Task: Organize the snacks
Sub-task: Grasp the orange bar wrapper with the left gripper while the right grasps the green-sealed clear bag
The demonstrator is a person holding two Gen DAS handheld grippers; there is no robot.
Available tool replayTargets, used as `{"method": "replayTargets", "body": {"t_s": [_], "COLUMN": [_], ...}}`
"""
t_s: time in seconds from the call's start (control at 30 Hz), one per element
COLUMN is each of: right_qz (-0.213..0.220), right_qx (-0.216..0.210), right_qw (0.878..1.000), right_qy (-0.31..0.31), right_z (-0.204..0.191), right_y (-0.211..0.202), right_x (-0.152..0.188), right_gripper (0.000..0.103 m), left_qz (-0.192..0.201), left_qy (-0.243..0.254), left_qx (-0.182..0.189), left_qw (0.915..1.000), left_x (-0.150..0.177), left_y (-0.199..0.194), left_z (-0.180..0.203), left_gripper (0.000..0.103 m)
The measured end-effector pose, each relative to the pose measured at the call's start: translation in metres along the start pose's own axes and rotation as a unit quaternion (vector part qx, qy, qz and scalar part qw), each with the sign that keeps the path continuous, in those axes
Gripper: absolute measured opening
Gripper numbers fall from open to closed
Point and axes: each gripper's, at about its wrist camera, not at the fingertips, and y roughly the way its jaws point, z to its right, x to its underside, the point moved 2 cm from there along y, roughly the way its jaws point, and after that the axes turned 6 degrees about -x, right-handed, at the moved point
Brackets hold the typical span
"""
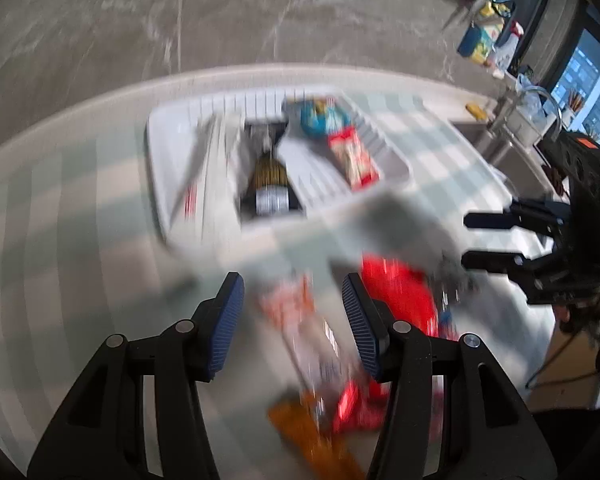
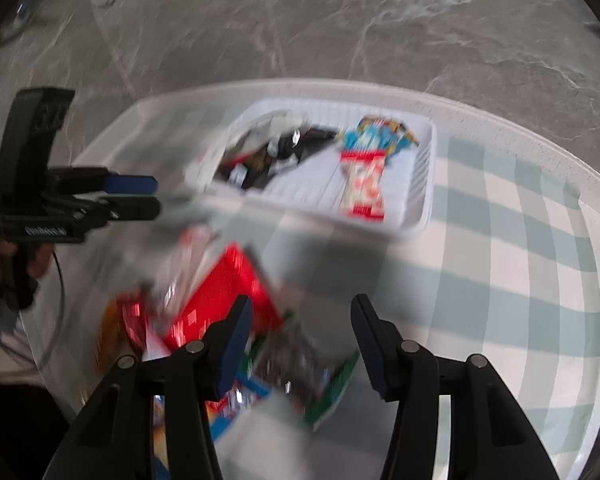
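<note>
Both views are motion-blurred. A white slatted tray stands on the checked tablecloth and holds a dark packet, a blue packet and a red-and-white packet. The tray also shows in the right wrist view. My left gripper is open above a pale clear-wrapped snack, beside a red packet and an orange packet. My right gripper is open above a pile with a red packet and a silver-green packet. It appears at the right of the left wrist view.
The round table has a pale rim over a grey marble floor. A cluttered counter with bottles and a sink faucet lies to the far right. The left gripper shows at the left of the right wrist view.
</note>
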Motion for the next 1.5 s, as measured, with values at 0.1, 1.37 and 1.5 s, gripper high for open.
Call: {"method": "replayTargets", "body": {"t_s": [0.1, 1.37, 1.5], "right_qz": [-0.021, -0.063, -0.063], "right_qx": [0.01, 0.062, 0.062], "right_qw": [0.999, 0.996, 0.996], "right_qy": [-0.028, -0.011, 0.002], "right_z": [-0.005, 0.014, 0.015], "right_y": [0.003, 0.021, 0.029], "right_x": [0.015, 0.045, 0.042], "right_gripper": [0.054, 0.058, 0.061], "left_qz": [-0.022, -0.098, -0.096], "left_qy": [0.001, -0.01, -0.009], "left_qx": [0.004, 0.002, -0.002], "left_qw": [0.9998, 0.9952, 0.9953], "left_x": [0.03, 0.106, 0.106], "left_y": [-0.007, 0.006, 0.007], "left_z": [0.001, 0.017, 0.019], "left_gripper": [0.049, 0.049, 0.05]}}
